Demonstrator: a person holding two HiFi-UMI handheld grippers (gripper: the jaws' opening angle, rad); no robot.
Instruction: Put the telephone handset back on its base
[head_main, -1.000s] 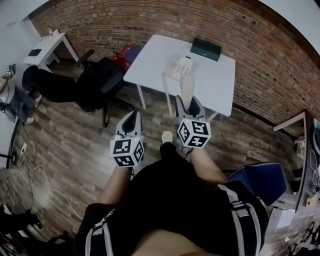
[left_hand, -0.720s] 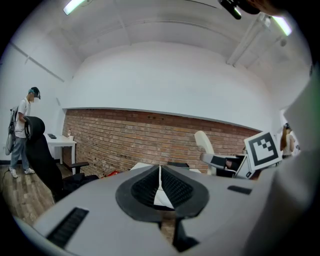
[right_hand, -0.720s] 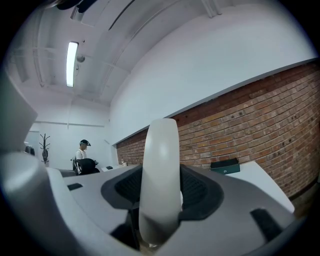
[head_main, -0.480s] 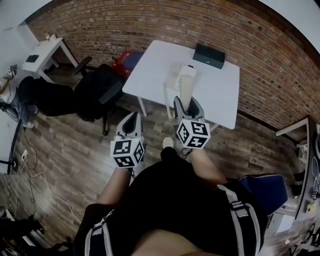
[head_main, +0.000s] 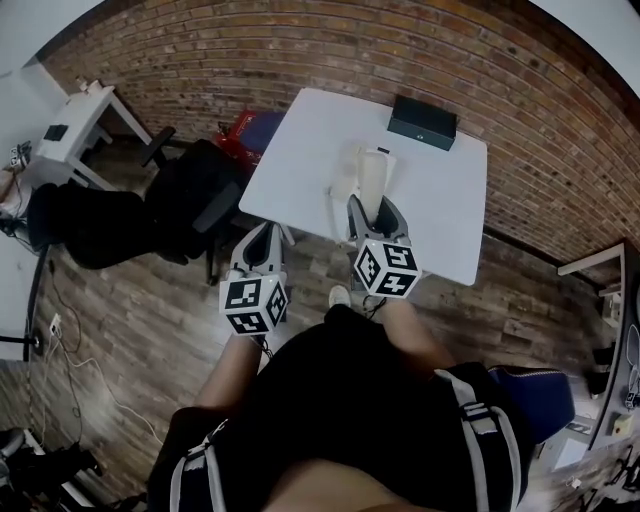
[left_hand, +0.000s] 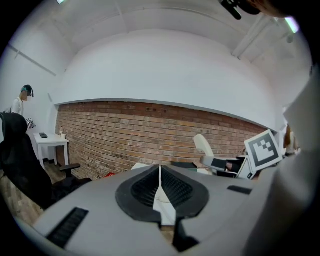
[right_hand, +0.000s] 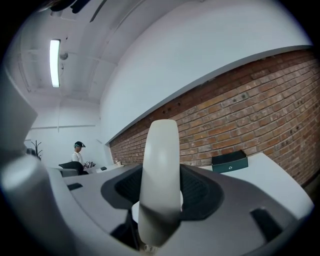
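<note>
1. Cream plastic: the handset (right_hand: 160, 170) stands upright between the jaws of my right claw (right_hand: 161, 205). I have it clamped low on its body, so the long end rises ahead where I can watch it.
2. In the head view it shows against the near part of the white table (head_main: 440, 200). It is not yet on its base (head_main: 343, 186), which peeks out just left of it.
3. My left claw (left_hand: 160, 187) is pressed together with nothing in it. I hold it beside the other, short of the table — out of the way, since one claw seems enough.
4. The dark green box (head_main: 421, 122) sits at the far edge, well apart from where I judge the handset must go.
</note>
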